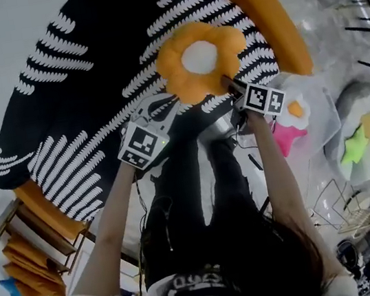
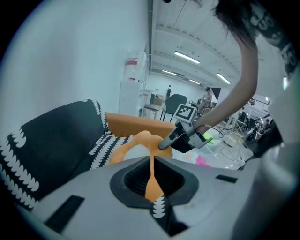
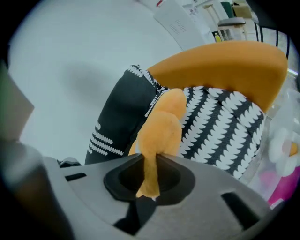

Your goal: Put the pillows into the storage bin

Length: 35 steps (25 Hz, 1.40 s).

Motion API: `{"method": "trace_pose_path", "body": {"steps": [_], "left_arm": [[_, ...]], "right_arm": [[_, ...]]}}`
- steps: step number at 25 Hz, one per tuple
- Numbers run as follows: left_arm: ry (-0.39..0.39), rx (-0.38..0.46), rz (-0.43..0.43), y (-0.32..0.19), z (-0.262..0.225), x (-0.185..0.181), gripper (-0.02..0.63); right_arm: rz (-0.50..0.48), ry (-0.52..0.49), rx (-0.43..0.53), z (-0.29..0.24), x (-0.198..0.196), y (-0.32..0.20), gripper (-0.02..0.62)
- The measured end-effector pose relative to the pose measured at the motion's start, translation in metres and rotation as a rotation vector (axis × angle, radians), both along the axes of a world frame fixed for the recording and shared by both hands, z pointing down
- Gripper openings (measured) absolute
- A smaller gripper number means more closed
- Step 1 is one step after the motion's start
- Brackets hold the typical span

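Plush is light and floppy: your left hand-held gripper (image 1: 172, 102) and right hand-held gripper (image 1: 232, 86) each clamp a lower petal of the flower pillow (image 1: 200, 59) above the black patterned cushion (image 1: 78, 91); bite deep.

Out of our sight
We lose the orange bolster (image 1: 268, 15) off-frame at one o'clock; the right gripper (image 1: 232, 85) covers a petal of the flower pillow (image 1: 192, 80).

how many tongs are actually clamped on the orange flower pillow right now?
2. The left tongs pinch the flower pillow at its lower-left edge, and the right tongs pinch its lower-right edge, as the head view shows it. Fabric is squeezed between both pairs of jaws.
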<state>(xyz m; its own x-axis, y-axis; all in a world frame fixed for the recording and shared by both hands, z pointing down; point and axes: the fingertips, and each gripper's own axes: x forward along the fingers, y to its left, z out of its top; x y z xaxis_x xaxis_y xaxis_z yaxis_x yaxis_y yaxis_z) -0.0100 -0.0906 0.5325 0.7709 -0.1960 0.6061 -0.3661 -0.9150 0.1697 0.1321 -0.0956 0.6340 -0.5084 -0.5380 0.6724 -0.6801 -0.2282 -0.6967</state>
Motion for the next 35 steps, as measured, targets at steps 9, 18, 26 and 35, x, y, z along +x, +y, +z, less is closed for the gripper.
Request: {"method": "trace_pose_path", "body": {"steps": [9,18,26,35], "left_arm": [[0.070,0.003,0.105,0.102,-0.031,0.142,0.021],[0.133,-0.033,0.396,0.262,-0.056,0.297,0.021],[0.105,-0.029,0.583,0.334,-0.046,0.369,0.021],[0.029,-0.013,0.629,0.342,-0.034,0.398,0.021]], "right_arm": [[0.146,-0.038,0.050,-0.033,0.106,0.139,0.040],[0.407,0.016,0.015,-0.052,0.253,0.326,0.037],[0.571,0.049,-0.072,-0.014,0.337,0.443,0.034],[0.607,0.048,-0.203,0.055,0.341,0.486,0.119]]}}
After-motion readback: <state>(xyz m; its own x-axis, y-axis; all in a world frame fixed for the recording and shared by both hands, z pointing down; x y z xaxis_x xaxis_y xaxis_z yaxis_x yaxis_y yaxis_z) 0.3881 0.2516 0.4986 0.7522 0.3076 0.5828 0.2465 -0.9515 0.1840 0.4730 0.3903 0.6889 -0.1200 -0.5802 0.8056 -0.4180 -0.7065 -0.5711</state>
